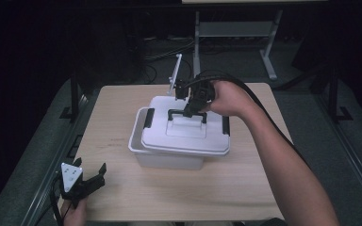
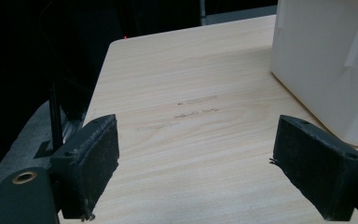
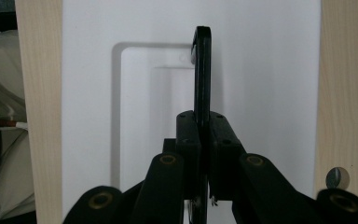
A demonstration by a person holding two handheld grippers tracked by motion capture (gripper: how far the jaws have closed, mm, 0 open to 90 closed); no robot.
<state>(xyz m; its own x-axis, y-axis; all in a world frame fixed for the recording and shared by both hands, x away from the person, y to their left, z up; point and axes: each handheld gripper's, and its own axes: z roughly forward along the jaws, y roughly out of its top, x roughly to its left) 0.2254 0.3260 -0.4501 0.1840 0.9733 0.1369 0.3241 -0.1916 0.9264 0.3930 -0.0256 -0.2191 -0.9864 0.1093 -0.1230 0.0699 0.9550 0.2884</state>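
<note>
Tabletop (image 1: 122,188) carries a white storage box (image 1: 167,160) at its centre, its lid (image 1: 184,134) skewed over the rim so contents stay hidden. Right gripper (image 1: 192,112) is clamped on the lid's black handle (image 3: 202,70); left gripper (image 1: 88,183) rests wide open at the near left corner.

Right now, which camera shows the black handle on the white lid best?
The right gripper view: the black handle runs up the middle, pinched between the right tongs, against the white lid. The high view shows the handle small and partly behind the tongs. The left gripper view gives the box's white side.
</note>
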